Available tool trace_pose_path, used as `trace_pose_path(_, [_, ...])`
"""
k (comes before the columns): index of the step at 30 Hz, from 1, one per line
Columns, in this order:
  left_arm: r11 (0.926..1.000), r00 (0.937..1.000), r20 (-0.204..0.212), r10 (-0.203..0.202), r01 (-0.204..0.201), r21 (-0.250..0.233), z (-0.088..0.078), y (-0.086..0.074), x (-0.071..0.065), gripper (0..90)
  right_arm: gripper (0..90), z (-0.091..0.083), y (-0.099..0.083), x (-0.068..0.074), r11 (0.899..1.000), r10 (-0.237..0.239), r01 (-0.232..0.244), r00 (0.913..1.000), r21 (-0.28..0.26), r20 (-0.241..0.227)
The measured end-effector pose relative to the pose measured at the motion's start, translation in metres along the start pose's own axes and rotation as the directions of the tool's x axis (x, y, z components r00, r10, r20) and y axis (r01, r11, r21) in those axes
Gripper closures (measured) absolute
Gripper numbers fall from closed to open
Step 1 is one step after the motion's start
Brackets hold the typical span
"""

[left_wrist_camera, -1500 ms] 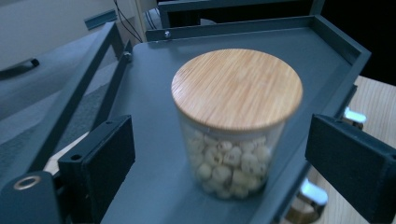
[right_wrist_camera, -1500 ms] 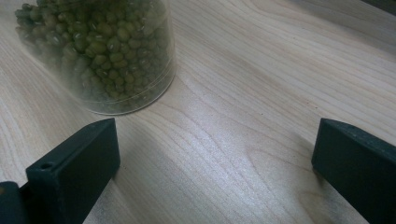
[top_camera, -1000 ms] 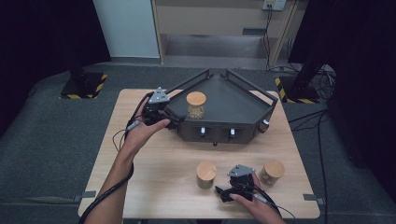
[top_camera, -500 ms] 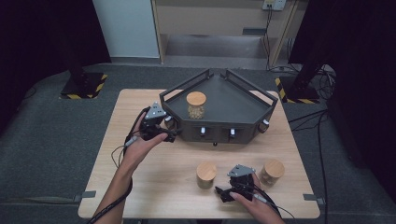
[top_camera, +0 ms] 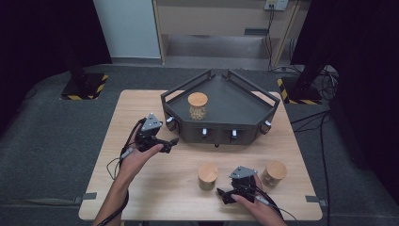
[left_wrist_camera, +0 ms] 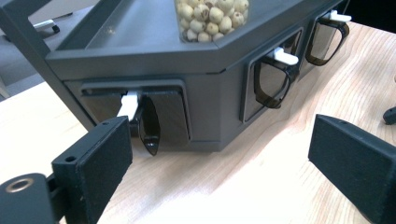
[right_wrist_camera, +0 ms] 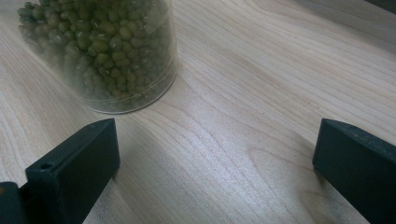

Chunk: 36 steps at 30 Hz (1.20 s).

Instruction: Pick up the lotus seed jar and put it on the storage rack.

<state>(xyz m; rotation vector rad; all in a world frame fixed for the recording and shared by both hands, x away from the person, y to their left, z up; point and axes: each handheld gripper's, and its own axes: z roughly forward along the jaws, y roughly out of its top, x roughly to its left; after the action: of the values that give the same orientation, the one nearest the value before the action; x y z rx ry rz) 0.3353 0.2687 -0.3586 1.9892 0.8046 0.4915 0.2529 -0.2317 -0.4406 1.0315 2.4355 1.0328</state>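
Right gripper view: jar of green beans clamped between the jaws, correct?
Not clamped. In the right gripper view the jar of green beans stands on the table ahead of the left jaw, and the right gripper is open with bare wood between its jaws.

The jar of pale seeds (left_wrist_camera: 212, 18) is cut off by the top edge of the left gripper view, so its lid is not seen there. The jar of green beans (right_wrist_camera: 100, 51) is cut off at the upper left of the right gripper view, and its near wall is blurred. In the high view, the contents of the two jars (top_camera: 207, 176) at the lower right are too small to be told. Both forearms are cut off by the bottom edge.
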Motion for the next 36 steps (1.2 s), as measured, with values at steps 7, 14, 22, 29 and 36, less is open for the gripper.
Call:
trace_pose_path(7, [0.9999,1.0,-0.002,-0.01,0.01,-0.004,-0.005,-0.006,-0.002,5.1,0.7,0.0,0.0,0.0,1.0,0.0,0.0,1.0,0.0,0.0])
trace_pose_path(14, [0.9996,0.9996,-0.004,-0.029,0.028,-0.006,-0.011,-0.015,-0.003,5.0,0.7,0.0,0.0,0.0,1.0,0.0,0.0,1.0,0.0,0.0])
trace_pose_path(22, [0.9988,0.9987,-0.011,-0.049,0.049,-0.008,-0.014,-0.025,-0.007,5.0,0.7,0.0,0.0,0.0,1.0,0.0,0.0,1.0,0.0,0.0])
trace_pose_path(29, [0.9989,0.9988,-0.013,-0.048,0.048,0.003,-0.016,-0.034,-0.013,5.0,0.6,0.0,0.0,0.0,1.0,0.0,0.0,1.0,0.0,0.0])
trace_pose_path(36, [0.9978,0.9977,-0.026,-0.062,0.063,0.019,-0.018,-0.044,-0.022,4.9,0.6,0.0,0.0,0.0,1.0,0.0,0.0,1.0,0.0,0.001])
